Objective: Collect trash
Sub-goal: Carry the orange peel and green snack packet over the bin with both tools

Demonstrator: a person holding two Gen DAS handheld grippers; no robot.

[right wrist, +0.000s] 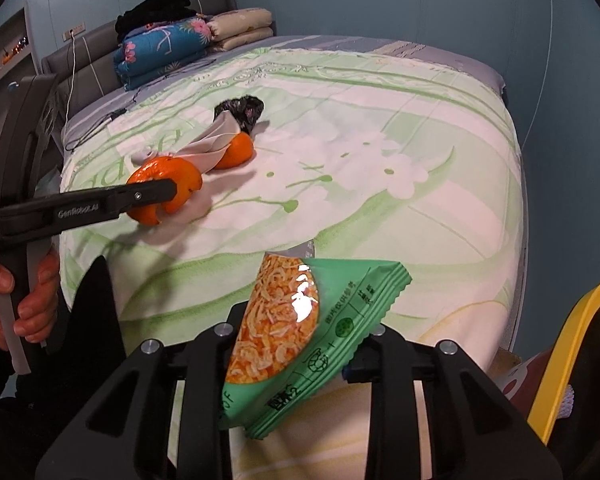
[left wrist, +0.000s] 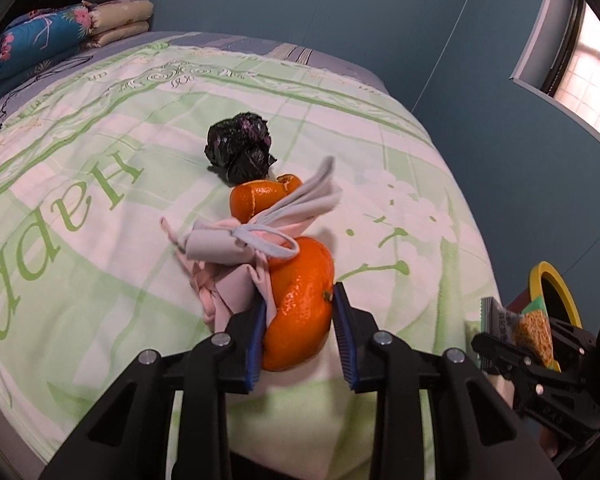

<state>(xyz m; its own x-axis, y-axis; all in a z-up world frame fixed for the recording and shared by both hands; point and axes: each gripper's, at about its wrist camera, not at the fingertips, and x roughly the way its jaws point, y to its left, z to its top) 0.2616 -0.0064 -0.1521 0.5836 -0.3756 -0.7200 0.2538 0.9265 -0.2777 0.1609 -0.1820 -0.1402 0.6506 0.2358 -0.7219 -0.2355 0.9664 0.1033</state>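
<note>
My left gripper (left wrist: 300, 320) is closed around a large piece of orange peel (left wrist: 300, 308) near the bed's front edge; it also shows in the right wrist view (right wrist: 168, 188). A grey-pink cloth (left wrist: 236, 252) drapes over the peel. A second orange peel (left wrist: 256, 198) and a crumpled black bag (left wrist: 240, 152) lie behind it. My right gripper (right wrist: 296, 344) is shut on a green snack wrapper (right wrist: 296, 328), held above the bed's edge; the wrapper also shows in the left wrist view (left wrist: 520, 326).
A yellow-rimmed bin (right wrist: 572, 356) stands beside the bed at the right, also in the left wrist view (left wrist: 556, 292). Folded quilts (left wrist: 60, 36) are stacked at the head of the green-patterned bedspread (left wrist: 100, 200). A cable (right wrist: 100, 124) lies near them.
</note>
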